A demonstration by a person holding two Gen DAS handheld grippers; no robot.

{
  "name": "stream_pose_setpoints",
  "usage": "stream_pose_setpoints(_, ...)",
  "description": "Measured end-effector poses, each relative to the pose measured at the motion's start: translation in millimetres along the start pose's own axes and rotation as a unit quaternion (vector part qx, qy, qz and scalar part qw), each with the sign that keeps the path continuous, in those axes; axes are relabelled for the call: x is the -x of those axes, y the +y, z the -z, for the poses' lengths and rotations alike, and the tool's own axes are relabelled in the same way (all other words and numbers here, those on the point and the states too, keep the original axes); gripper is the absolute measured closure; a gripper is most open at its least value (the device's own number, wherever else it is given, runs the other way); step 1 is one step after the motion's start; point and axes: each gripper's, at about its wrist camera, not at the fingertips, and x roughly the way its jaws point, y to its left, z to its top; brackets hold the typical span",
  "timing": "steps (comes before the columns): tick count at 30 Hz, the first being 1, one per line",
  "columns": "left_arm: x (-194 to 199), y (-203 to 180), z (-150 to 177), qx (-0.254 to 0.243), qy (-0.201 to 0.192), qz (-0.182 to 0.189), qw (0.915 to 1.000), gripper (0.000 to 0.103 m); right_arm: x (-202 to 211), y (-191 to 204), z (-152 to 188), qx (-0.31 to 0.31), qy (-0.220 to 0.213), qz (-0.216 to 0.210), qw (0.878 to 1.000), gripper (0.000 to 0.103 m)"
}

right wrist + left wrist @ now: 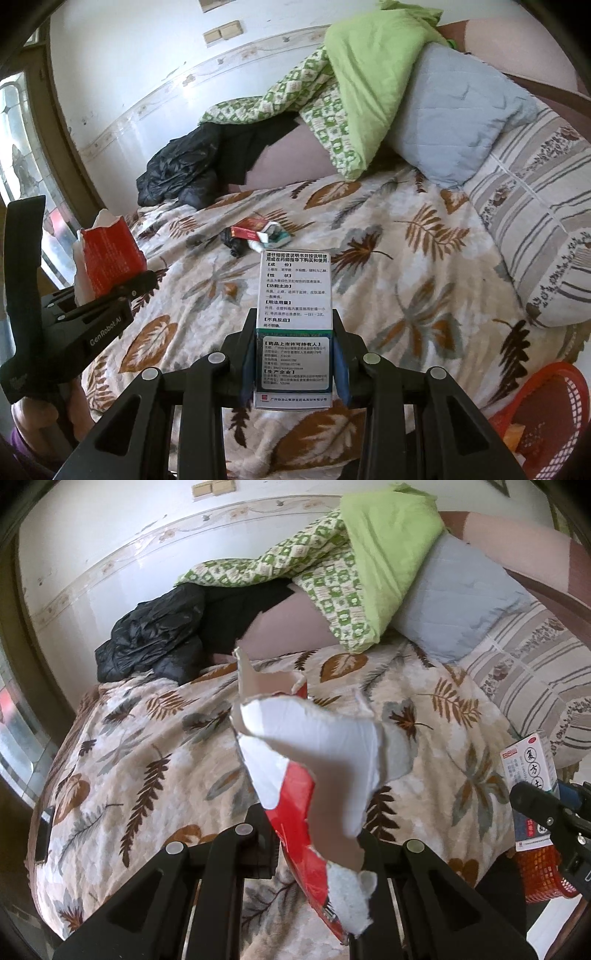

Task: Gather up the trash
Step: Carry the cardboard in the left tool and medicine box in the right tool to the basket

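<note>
Leaf-print bedspread (pixel 388 236) carries one small litter pile (pixel 258 232); left gripper (pixel 317 853) clamps one torn red carton (pixel 295 797), right gripper (pixel 293 354) clamps one medicine box (pixel 293 314); one red basket (pixel 546 417) sits near right.

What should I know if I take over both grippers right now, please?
Left gripper: shut on torn red carton, held above the bed.
Right gripper: shut on medicine box, also held over the bed.
Red basket: at the bed's near right edge, beside the right gripper; neither held piece is in it yet.
Left: drop both pieces into the basket, then fetch the small litter pile mid-bed.
</note>
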Motion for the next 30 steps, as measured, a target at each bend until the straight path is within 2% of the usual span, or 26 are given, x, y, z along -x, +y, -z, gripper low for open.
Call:
stream_pose_setpoints(9,3,-39,-14,-0.035,-0.017,0.026,0.9989,0.091,21,-38,3,-0.034,-0.012,0.035,0.999,0.067)
stream_pose_setpoints(19,3,-91,-20,-0.078,-0.018,0.061,0.9949,0.091,39,-77,15,-0.07,-0.02,0.063,0.995,0.067)
stream_pose_setpoints(25,6,-134,-23,-0.113,-0.02,0.091,0.9892,0.091,55,-110,28,-0.101,-0.022,0.091,0.99,0.067)
stream_pose_setpoints(30,6,-174,-22,-0.147,-0.017,0.126,0.981,0.091,74,-140,42,-0.131,-0.027,0.121,0.983,0.067)
